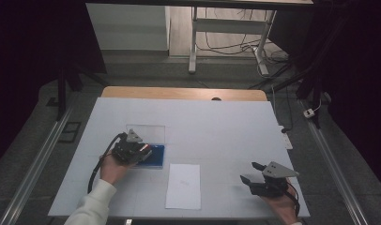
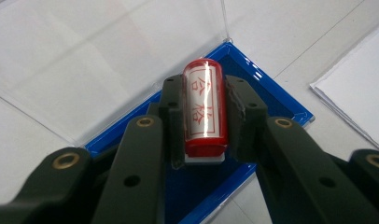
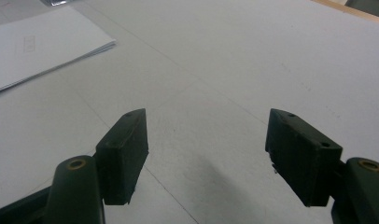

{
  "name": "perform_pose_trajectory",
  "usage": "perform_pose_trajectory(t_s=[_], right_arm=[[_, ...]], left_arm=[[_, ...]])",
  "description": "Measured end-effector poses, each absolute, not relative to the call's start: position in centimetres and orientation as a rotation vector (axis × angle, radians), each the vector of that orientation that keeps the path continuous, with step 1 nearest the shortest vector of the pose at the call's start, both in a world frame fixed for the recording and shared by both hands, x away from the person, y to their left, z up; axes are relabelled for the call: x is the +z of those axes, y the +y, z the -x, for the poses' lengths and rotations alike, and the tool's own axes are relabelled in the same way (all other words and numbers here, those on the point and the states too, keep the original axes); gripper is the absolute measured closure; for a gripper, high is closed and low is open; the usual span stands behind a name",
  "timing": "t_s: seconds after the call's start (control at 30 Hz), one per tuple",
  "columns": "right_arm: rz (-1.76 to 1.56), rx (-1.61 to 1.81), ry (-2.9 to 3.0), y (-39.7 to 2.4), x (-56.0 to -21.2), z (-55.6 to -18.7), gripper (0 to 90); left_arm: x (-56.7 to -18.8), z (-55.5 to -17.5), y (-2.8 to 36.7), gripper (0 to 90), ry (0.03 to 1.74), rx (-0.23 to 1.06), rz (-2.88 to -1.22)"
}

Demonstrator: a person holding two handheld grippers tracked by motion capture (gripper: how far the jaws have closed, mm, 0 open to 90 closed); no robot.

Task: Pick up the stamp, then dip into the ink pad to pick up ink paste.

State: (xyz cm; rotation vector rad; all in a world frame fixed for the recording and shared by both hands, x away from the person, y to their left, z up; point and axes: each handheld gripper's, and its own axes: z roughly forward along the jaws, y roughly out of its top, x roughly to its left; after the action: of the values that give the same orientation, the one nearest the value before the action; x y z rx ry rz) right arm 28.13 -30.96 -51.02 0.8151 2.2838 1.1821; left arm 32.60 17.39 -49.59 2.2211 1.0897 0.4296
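Between the left gripper's black pads sits a red stamp, clamped on both sides; red characters run along its clear label. No earlier look to compare. Directly beneath the jaws lies a blue ink-pad case, its white foot just over the blue tray. Beyond the jaw tips the clear lid of that case lies folded open, flat on the white table. Off to that gripper's right, a white paper sheet lies near the table's front edge. Further right, well apart, the right gripper hovers low over bare tabletop, jaws spread wide, nothing between them; paper edge off to its left.
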Motion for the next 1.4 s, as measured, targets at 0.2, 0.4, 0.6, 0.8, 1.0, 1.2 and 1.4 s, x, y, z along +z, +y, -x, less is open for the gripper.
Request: perform_pose_trajectory(t_s=[0.2,0.4,0.6,0.8,1.0,1.2,1.4], right_arm=[[-0.812,1.18,2.284,-31.0,-51.0,-28.1,29.4],[-0.813,1.175,2.281,-31.0,-51.0,-28.1,29.5],[-0.814,1.175,2.281,-31.0,-51.0,-28.1,29.7],[-0.813,1.184,2.279,-31.0,-51.0,-28.1,29.8],[-0.813,1.182,2.278,-31.0,-51.0,-28.1,29.8],[-0.813,1.183,2.277,-31.1,-51.0,-28.1,29.8],[-0.814,1.179,2.28,-31.1,-51.0,-28.1,29.9]], left_arm=[[-49.6,-32.6,17.4,70.3,1.091,0.43,-2.222],[-49.1,-32.4,17.7,70.3,1.096,0.444,-2.204],[-48.5,-32.2,18.3,70.3,1.088,0.442,-2.174],[-47.6,-31.8,18.9,70.3,1.056,0.423,-2.129],[-46.9,-31.4,18.7,70.3,1.02,0.438,-2.123],[-46.0,-31.0,18.4,70.3,0.977,0.439,-2.115],[-45.6,-30.8,18.5,70.3,0.933,0.43,-2.114]])
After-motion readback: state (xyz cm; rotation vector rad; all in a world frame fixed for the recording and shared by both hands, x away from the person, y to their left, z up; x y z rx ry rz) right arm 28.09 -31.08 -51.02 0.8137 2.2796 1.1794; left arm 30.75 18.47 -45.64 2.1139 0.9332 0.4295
